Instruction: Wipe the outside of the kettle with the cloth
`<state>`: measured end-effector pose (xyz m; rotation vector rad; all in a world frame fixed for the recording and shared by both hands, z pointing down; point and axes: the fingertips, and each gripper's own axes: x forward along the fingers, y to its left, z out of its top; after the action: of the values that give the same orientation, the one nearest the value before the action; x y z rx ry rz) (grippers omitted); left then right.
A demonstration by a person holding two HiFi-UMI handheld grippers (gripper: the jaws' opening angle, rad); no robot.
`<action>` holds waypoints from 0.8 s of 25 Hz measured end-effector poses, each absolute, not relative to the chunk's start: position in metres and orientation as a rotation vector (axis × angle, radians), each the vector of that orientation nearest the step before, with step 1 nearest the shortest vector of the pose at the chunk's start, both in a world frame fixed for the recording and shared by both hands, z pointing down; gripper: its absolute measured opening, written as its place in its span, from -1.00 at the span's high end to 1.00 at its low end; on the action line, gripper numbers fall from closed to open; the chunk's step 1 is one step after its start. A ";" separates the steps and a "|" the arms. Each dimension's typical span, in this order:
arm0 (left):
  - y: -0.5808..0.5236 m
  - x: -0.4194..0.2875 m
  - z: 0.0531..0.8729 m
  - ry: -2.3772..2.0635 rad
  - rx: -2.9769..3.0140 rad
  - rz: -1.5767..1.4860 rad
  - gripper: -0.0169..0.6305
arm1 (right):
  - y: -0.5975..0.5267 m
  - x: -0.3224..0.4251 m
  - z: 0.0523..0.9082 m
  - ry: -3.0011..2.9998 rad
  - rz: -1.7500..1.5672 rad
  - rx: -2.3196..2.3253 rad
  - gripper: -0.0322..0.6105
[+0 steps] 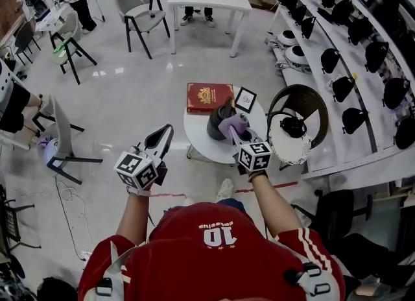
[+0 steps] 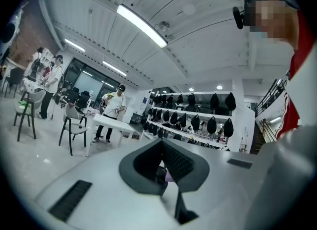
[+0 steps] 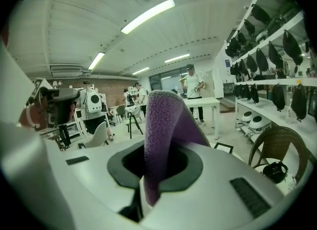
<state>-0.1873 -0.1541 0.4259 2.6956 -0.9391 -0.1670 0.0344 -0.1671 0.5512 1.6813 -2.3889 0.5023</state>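
Right claw [image 1: 231,128] grips the purple cloth [image 1: 235,122] at the kettle [image 1: 217,124], left claw [image 1: 167,130] closed and empty; wiping appears barely begun

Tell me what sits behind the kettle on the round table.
A red book and a small framed card sit beyond the kettle. The purple cloth covers its near right side.
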 end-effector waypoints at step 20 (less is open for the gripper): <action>-0.181 -0.113 0.425 -1.023 2.698 -0.119 0.93 | -0.197 0.129 0.596 -2.339 0.560 1.597 0.76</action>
<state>-0.1129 -0.1809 0.4250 2.6982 -1.0233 -0.1194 0.1290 -0.1975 0.5957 1.5967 -2.3386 0.5602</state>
